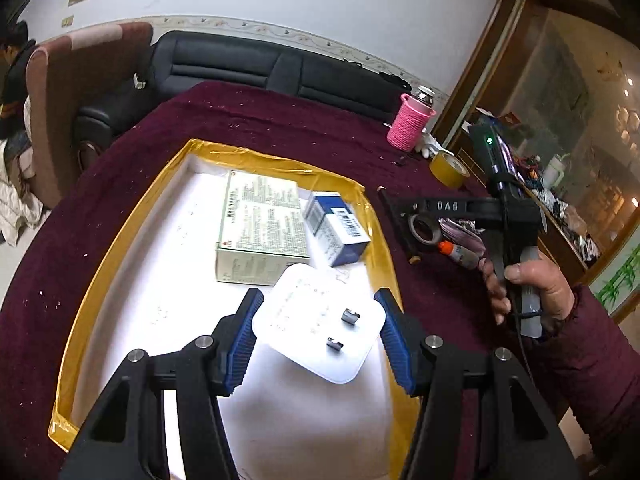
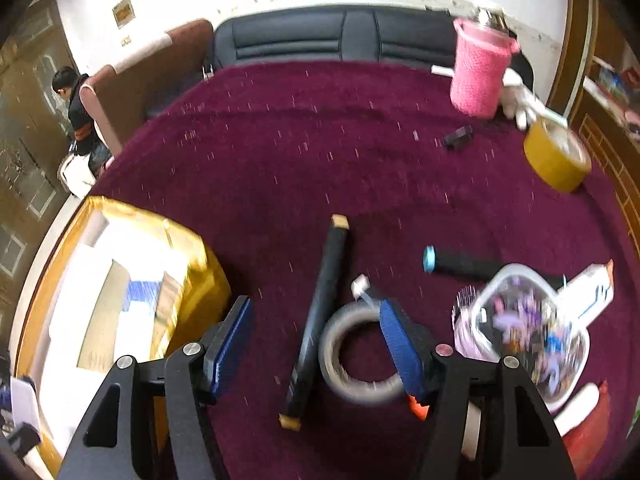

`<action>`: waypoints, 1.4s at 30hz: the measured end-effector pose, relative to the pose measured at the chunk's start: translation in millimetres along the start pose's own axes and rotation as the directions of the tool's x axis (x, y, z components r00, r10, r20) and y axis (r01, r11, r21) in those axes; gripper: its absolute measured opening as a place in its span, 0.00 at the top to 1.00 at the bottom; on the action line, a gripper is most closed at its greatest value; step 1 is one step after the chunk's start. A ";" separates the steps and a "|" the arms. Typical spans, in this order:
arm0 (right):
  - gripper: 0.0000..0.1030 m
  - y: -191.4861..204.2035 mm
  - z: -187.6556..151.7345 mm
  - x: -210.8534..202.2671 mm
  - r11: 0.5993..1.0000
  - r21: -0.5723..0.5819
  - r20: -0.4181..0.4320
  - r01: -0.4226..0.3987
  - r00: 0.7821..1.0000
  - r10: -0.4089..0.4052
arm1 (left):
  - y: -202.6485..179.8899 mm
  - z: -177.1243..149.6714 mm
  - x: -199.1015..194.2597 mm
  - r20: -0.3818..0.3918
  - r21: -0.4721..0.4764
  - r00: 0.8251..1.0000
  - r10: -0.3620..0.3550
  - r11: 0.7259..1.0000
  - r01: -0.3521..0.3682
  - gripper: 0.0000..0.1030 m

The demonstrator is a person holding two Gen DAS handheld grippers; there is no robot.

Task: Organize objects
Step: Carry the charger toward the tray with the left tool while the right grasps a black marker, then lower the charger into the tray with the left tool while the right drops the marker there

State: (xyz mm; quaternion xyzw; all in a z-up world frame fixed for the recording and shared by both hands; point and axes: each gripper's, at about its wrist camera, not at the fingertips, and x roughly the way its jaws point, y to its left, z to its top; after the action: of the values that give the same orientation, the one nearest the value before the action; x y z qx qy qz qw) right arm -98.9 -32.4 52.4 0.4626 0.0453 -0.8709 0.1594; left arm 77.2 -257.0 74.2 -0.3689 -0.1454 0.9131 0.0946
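Two boxes already lie flat in the yellow-rimmed tray [image 1: 120,240], the green-and-white box [image 1: 260,228] and the blue-and-white box [image 1: 336,228] touching side by side at its far end, which suggests you are gathering the loose items there. Your left gripper [image 1: 318,336] carries the next one: a white plug adapter [image 1: 320,320], clamped by its sides between the blue pads about half open, prongs facing the camera, hanging above the tray's bare white floor just in front of the green box. You tilt that gripper down toward the tray, well placed to set the adapter on the free space.

Your right gripper [image 2: 316,340] hangs over the maroon bench [image 2: 320,140] among the unsorted things. Its jaws stand fairly wide and grip nothing; the grey tape roll [image 2: 360,356] lies on the cloth with the right pad over its rim, and the black stick [image 2: 320,312] lies between the pads. I judge the roll the likely target, though the blur leaves that open. From the left view, your right hand [image 1: 528,292] wraps the handle, sleeve to the wrist, gripper pitched steeply down. A clear tub of small oddments [image 2: 528,328] and a yellow tape roll [image 2: 556,160] wait farther right.
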 end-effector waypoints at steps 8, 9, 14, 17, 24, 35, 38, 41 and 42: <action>0.40 -0.3 26.0 60.8 0.995 0.032 -0.146 0.092 0.986 -0.086 | 19.3 -5.7 2.6 -0.014 -0.032 0.999 -0.032 0.999 0.032 0.45; 0.43 -3.7 25.1 60.6 0.995 0.065 -0.145 0.078 0.987 -0.068 | 20.8 -5.8 2.0 -0.013 -0.034 0.999 -0.035 0.999 0.034 0.45; 0.81 4.8 16.4 49.5 0.994 0.035 -0.143 0.107 0.985 -0.101 | 30.0 -4.3 -1.7 0.005 -0.047 0.999 -0.033 0.998 0.033 0.45; 0.83 1.5 9.2 35.5 0.995 0.068 -0.100 0.068 0.993 -0.061 | 32.7 -3.5 -6.3 0.017 -0.053 1.000 -0.023 0.998 0.023 0.45; 0.84 0.4 -3.9 -22.2 0.982 0.155 0.044 -0.105 0.994 0.100 | 34.6 5.8 -23.8 0.038 -0.044 0.999 0.027 0.999 -0.025 0.45; 0.84 52.5 2.3 -115.6 0.960 0.031 0.229 -0.278 0.937 0.264 | 27.7 42.3 -24.8 0.053 0.060 0.989 0.135 0.989 -0.138 0.45; 0.84 70.8 3.8 -119.3 0.944 -0.011 0.190 -0.330 0.926 0.326 | 33.5 55.0 -6.7 0.018 0.079 0.987 0.161 0.984 -0.162 0.45; 0.83 86.3 1.7 -99.5 0.927 -0.011 0.111 -0.374 0.921 0.373 | 45.3 67.0 20.7 -0.037 0.079 0.982 0.184 0.980 -0.181 0.45; 0.83 91.5 0.3 -89.8 0.927 -0.009 0.086 -0.376 0.923 0.375 | 49.5 70.3 30.4 -0.055 0.078 0.980 0.192 0.979 -0.188 0.45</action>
State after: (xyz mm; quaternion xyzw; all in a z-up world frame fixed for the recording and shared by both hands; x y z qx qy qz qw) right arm -23.1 -97.7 132.5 0.4253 -0.0543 -0.8436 0.3233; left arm 3.1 -308.8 86.1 -0.4055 -0.0734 0.9108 0.0246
